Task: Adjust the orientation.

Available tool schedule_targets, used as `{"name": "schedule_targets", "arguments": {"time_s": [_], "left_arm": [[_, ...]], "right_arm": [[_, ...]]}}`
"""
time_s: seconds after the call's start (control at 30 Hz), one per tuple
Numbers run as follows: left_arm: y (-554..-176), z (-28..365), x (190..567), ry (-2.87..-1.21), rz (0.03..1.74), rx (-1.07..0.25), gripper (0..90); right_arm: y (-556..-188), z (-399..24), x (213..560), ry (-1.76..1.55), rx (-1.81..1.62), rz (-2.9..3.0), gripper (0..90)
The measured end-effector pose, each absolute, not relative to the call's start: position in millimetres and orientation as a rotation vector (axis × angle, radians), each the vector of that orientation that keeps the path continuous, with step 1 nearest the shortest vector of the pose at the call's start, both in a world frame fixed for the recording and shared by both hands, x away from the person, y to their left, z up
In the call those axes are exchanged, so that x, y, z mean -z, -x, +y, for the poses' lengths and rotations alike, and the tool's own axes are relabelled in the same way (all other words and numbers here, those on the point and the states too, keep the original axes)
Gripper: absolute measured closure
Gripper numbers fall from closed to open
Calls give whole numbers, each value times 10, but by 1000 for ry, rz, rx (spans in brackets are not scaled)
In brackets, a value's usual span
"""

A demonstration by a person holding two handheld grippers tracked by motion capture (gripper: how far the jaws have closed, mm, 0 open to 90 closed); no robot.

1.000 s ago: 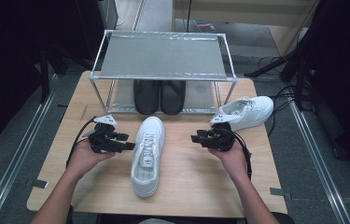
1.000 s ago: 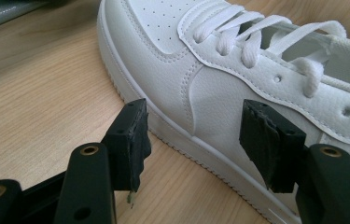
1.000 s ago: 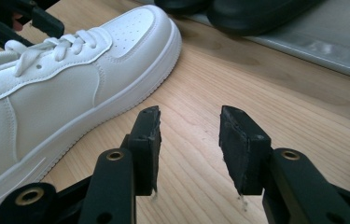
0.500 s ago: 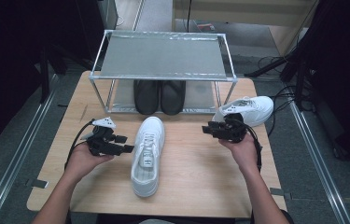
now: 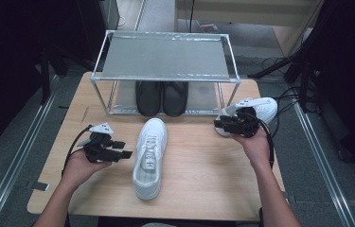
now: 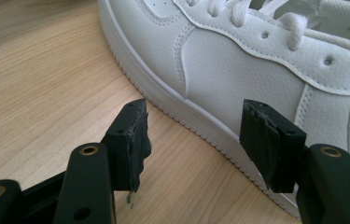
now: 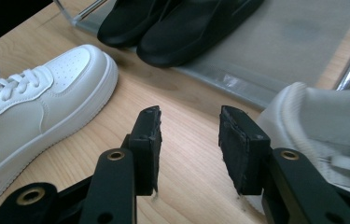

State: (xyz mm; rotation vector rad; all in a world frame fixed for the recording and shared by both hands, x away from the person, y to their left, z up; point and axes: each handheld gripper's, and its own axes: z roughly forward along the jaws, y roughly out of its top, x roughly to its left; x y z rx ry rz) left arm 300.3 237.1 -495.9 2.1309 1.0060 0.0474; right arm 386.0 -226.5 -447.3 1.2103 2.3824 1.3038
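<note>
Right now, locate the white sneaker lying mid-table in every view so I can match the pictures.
High view: white sneaker at centre, toe toward the rack.
Left gripper view: its side fills the upper right.
Right gripper view: its toe at left.
Shared landmark: the wooden tabletop.

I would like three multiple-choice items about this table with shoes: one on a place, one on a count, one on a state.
1. Where does the pair of black shoes stand?
A. on the lower shelf of the metal shoe rack
B. on the rack's top shelf
C. on the floor

2. How many white lace-up sneakers are on the wooden table?
A. one
B. two
C. three

3. What is between the left gripper's jaws?
A. a black shoe
B. a lace
C. nothing, they stand open

Key: 1 A, the black pair sits under the top shelf. 2 B, one sneaker mid-table, another at the right edge. 3 C, bare wood shows between the pads.
</note>
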Motion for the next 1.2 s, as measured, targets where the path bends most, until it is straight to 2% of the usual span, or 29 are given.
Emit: {"name": "schedule_targets", "arguments": {"time_s": [0.37, 0.8, 1.2], "left_arm": [[-2950, 2411, 4973, -2131, 1025, -58, 423], [-2936, 2441, 4986, -2132, 1035, -59, 422], [-2942, 2432, 5001, -2143, 1037, -58, 421]], "right_arm": [[-4052, -2447, 4385, -1248, -1284, 2320, 596], [-4302, -2383, 4769, -1344, -1125, 2404, 612], [-4403, -2274, 4939, -1329, -1037, 2462, 631]]}}
